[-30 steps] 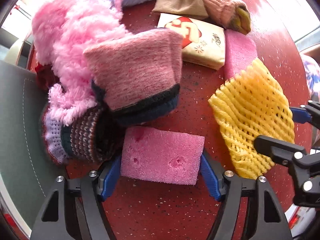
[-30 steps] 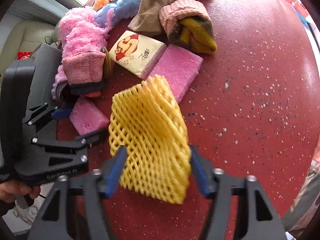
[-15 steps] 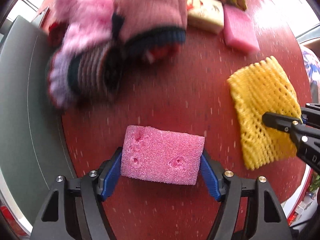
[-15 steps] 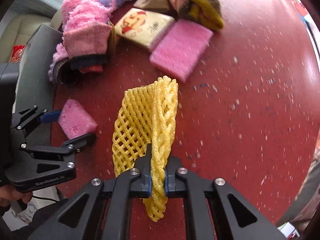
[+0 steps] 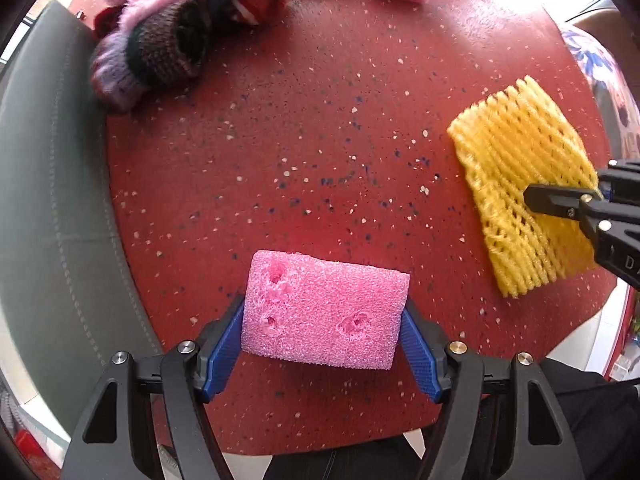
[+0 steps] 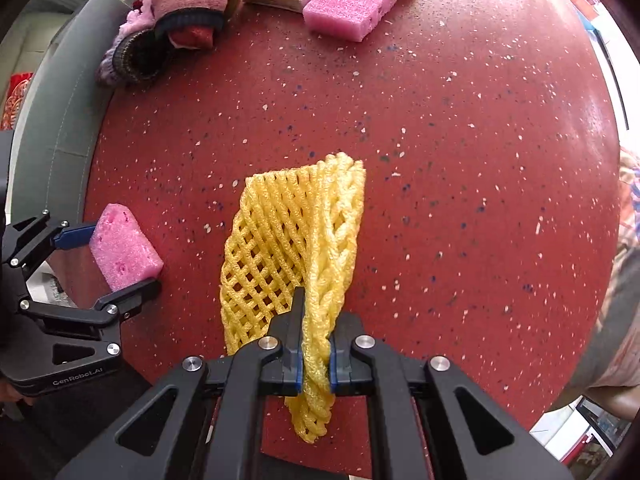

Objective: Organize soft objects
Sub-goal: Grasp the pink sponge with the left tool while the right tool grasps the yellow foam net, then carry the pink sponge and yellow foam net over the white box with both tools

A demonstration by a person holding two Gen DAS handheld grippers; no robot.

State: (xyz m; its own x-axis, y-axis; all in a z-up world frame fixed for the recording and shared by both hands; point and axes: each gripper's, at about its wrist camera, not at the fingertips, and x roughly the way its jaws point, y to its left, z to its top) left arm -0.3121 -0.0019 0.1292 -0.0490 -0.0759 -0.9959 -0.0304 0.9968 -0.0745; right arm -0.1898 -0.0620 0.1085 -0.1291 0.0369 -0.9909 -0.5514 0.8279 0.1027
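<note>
The left gripper (image 5: 322, 340) is holding a pink rectangular foam sponge (image 5: 324, 312) by its two short ends, jaws wide, above the near edge of the red speckled surface (image 5: 320, 152). The right gripper (image 6: 314, 364) is pinching a yellow foam mesh sleeve (image 6: 296, 232), jaws narrow, over the near middle. Both things are looking very light and soft; the sponge is probably denting easily, and the limp mesh is folding where it is squeezed.

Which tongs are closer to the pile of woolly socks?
Left. The left tongs, gripping a pink sponge, sit on the woolly socks' side of the table. The right tongs, pinching the yellow foam net, sit farther across.
</note>
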